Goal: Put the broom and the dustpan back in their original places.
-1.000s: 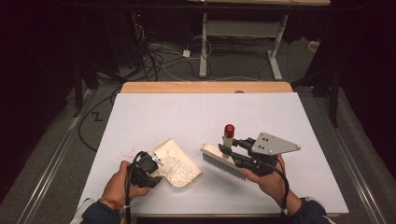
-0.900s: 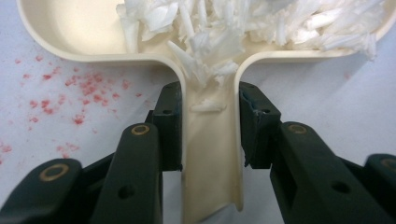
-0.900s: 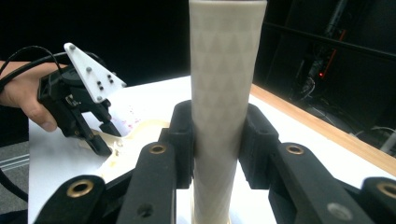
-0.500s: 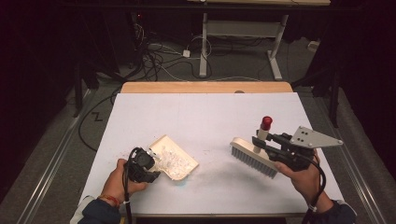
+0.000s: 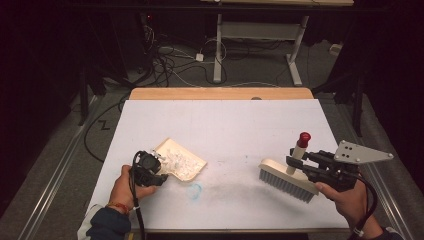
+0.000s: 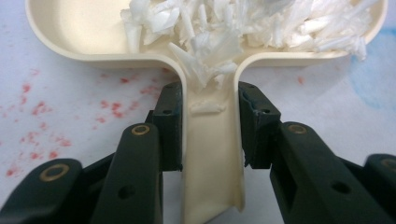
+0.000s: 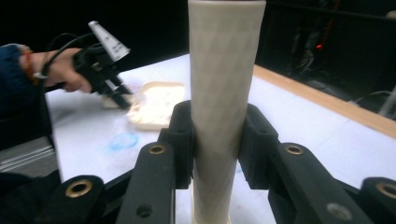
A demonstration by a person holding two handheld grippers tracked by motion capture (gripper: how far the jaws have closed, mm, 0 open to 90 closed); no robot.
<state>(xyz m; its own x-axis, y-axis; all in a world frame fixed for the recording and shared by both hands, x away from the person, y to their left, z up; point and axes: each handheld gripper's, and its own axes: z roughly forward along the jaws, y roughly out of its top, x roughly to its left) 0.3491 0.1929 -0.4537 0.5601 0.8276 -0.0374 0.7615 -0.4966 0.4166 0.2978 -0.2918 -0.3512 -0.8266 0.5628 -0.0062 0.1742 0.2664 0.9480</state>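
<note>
My work surface is a white table top (image 5: 225, 125) bearing a blue ring mark (image 5: 195, 190) near my edge and scattered red specks (image 6: 42, 112). A wooden strip (image 5: 220, 93) borders the far edge. Beyond it, tangled cables (image 5: 170, 60) lie on the floor beside a white desk frame (image 5: 295, 55).

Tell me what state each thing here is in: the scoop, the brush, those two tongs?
Dustpan: flat on the table, loaded with white scraps.
Brush: bristles down, handle upright, apart from the dustpan.
Left tongs: shut on the dustpan's handle.
Right tongs: shut on the brush's handle.
</note>
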